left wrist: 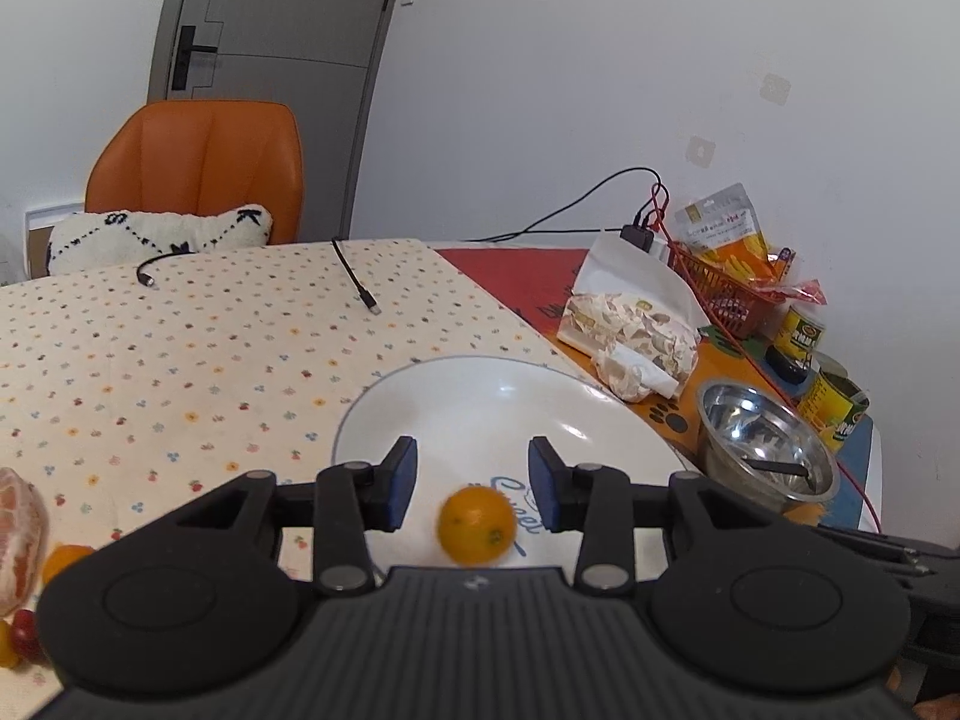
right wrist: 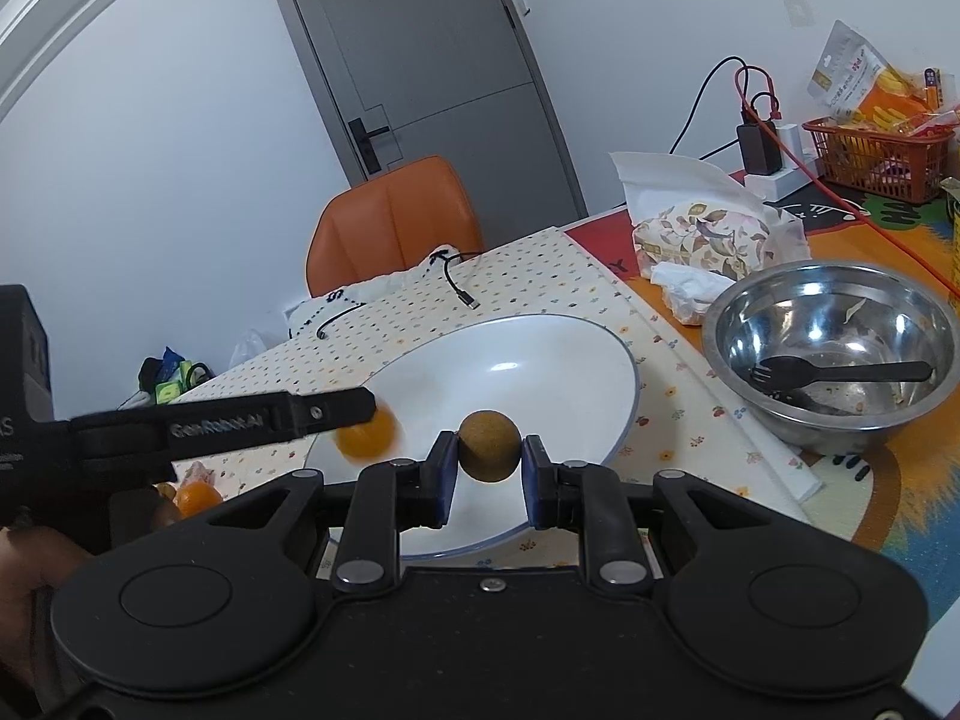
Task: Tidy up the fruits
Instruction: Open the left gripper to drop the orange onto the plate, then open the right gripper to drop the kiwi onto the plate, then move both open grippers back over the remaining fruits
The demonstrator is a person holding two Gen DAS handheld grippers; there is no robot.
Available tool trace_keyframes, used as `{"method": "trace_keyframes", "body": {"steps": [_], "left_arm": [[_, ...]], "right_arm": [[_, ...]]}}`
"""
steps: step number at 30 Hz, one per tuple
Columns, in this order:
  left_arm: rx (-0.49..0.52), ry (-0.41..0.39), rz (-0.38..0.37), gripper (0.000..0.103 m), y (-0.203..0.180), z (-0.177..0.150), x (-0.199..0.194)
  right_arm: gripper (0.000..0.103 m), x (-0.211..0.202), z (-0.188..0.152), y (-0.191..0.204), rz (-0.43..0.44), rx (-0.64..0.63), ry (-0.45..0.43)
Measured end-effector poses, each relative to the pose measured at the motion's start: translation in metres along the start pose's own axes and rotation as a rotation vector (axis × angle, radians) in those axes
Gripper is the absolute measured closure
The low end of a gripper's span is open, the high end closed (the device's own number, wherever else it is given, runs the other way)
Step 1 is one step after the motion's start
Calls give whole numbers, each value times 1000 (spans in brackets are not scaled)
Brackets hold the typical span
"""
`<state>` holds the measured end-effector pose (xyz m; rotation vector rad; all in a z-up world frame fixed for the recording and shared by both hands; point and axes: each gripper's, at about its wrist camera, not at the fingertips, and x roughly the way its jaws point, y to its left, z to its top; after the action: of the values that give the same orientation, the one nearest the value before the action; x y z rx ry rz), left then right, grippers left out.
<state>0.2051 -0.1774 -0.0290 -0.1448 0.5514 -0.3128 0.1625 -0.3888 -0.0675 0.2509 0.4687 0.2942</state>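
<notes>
A white plate (left wrist: 480, 396) lies on the dotted tablecloth; it also shows in the right wrist view (right wrist: 540, 354). My left gripper (left wrist: 472, 483) is open above the plate, with a small orange fruit (left wrist: 477, 524) blurred between and below its fingers. The same orange (right wrist: 367, 433) shows at the plate's left rim under the left gripper's finger. My right gripper (right wrist: 485, 468) is shut on a round brown fruit (right wrist: 489, 446) above the plate's near side. A peeled citrus (left wrist: 21, 534), another small orange (left wrist: 63, 558) and red cherry tomatoes (left wrist: 24, 636) lie at the left.
A steel bowl (right wrist: 834, 354) with a black spork stands right of the plate. A tissue pack (right wrist: 702, 234), a red basket (right wrist: 876, 156), cans (left wrist: 798, 330) and charger cables lie behind. An orange chair (left wrist: 198, 162) stands at the table's far edge.
</notes>
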Motion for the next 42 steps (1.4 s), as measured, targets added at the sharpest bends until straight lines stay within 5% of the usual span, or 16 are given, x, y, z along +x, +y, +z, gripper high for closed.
{"method": "trace_keyframes", "body": {"steps": [8, 15, 21, 42], "left_arm": [[-15, -26, 43, 61, 18, 5, -24], [-33, -63, 90, 22, 36, 4, -50], [-37, -85, 119, 10, 53, 0, -73], [-125, -97, 290, 8, 121, -20, -137]], "right_arm": [[82, 8, 0, 9, 13, -12, 5], [82, 18, -3, 18, 16, -19, 19], [81, 23, -4, 23, -13, -15, 19], [33, 19, -4, 75, 83, -76, 1]]}}
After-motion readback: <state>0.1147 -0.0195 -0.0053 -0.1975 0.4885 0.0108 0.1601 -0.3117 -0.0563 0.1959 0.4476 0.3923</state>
